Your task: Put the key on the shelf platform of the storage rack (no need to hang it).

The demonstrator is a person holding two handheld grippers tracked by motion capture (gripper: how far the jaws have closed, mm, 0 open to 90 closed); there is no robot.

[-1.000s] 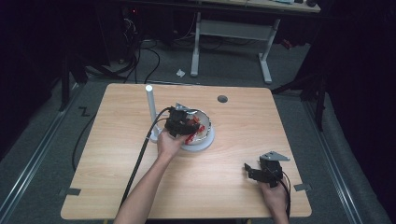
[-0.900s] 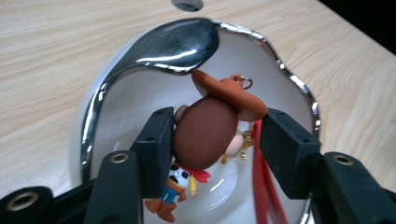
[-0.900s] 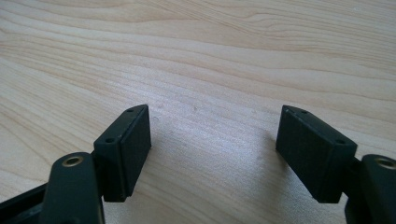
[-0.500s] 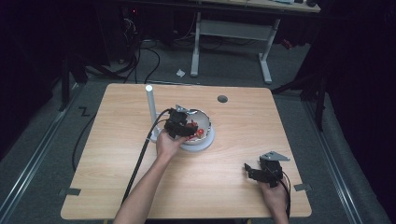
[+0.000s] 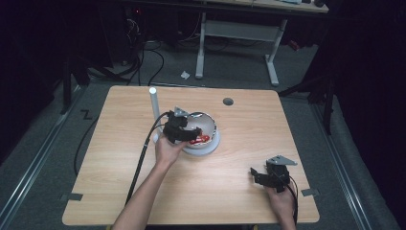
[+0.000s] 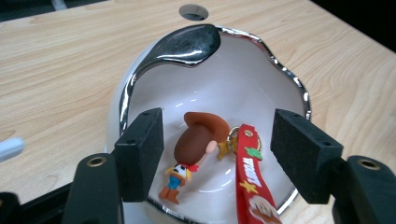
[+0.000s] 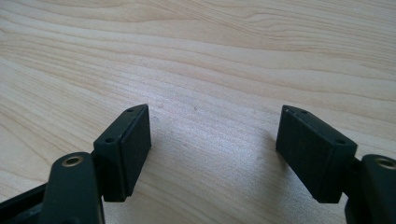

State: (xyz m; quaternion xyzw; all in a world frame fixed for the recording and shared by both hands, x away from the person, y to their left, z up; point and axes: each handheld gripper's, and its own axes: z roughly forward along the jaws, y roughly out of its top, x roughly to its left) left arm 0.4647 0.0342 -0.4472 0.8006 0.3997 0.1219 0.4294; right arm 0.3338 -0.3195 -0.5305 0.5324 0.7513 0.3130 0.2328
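Left gripper (image 5: 184,132) sits over the near-left rim of the white bowl (image 5: 210,125), which stands around the middle of the wooden table (image 5: 119,163). Its jaws have just been opening; in the left gripper view (image 6: 217,156) they stand apart with the pads clear of everything between them. The cowboy figure keychain (image 6: 194,149) lies loose in the bottom of the bowl (image 6: 261,88), head toward the far wall, boots toward the near rim. Its red strap (image 6: 250,182) runs beside it toward the bottom edge of that view, joined at a small metal ring (image 6: 232,138). From the high view the strap reads as a red patch (image 5: 200,140) in the bowl.

The bowl has a silvered, wavy rim (image 6: 128,88), and the rim and wall rise on every side of the figure. On the near side the rim lies just under the jaws.

Around the bowl: a white upright post (image 5: 154,103) stands just left of it and behind the left hand (image 5: 167,148); the black cable (image 5: 141,163) trails from the gripper down to the near table edge. A round grommet hole (image 5: 228,101) lies farther back, apart from the bowl.

Right gripper (image 5: 261,176) rests near the front right corner, well apart from the bowl. Its jaws are spread wide over bare wood (image 7: 215,126), nothing between them.
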